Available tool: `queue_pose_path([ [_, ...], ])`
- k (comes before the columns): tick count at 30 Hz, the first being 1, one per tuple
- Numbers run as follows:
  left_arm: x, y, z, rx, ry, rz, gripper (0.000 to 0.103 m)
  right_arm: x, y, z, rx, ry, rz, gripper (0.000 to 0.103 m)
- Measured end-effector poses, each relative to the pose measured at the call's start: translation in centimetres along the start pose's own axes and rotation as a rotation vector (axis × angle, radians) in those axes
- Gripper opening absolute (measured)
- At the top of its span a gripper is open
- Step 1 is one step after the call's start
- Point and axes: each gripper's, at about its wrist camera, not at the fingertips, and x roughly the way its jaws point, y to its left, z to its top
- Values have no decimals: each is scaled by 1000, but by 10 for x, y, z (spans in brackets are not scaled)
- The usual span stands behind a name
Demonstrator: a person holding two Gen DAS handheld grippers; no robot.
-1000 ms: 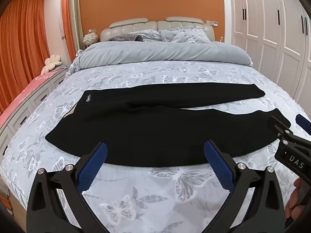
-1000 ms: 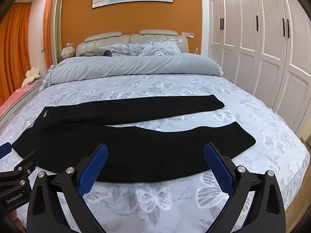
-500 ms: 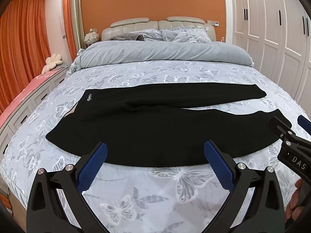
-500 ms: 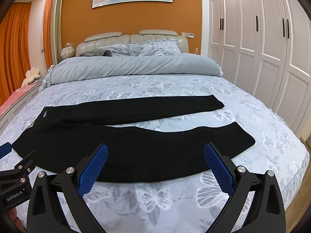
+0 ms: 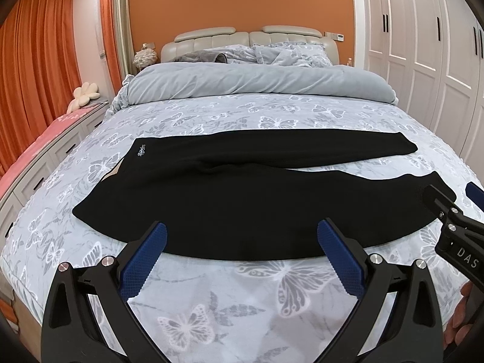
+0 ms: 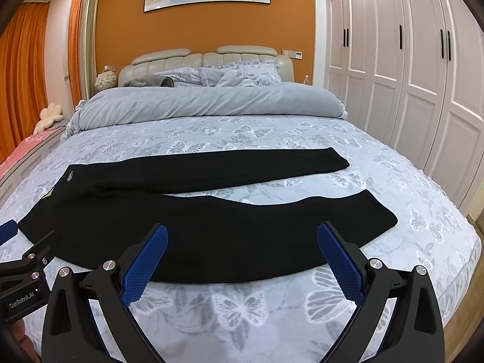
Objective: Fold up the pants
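Black knit pants lie flat across the butterfly-print grey bed sheet, just beyond the fingertips of both grippers. Waistband with small white logo sits ahead and left of the left gripper; both legs run off to the right, splayed apart, far leg further out than near leg. Left gripper: blue-padded fingers spread wide, released, nothing between them, hovering over sheet at near hem edge of the pants. Right gripper: fingers likewise spread, released, holding nothing, near leg just past the tips. Each gripper shows at the edge of the other's view. Rolled grey duvet lies far beyond the fingers by the headboard.
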Motion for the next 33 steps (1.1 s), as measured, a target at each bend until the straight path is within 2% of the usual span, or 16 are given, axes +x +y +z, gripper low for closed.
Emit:
queue_pose_path([
  [33, 2, 3, -2, -3, 1, 6, 98, 0, 1, -1, -3, 1, 2, 98],
])
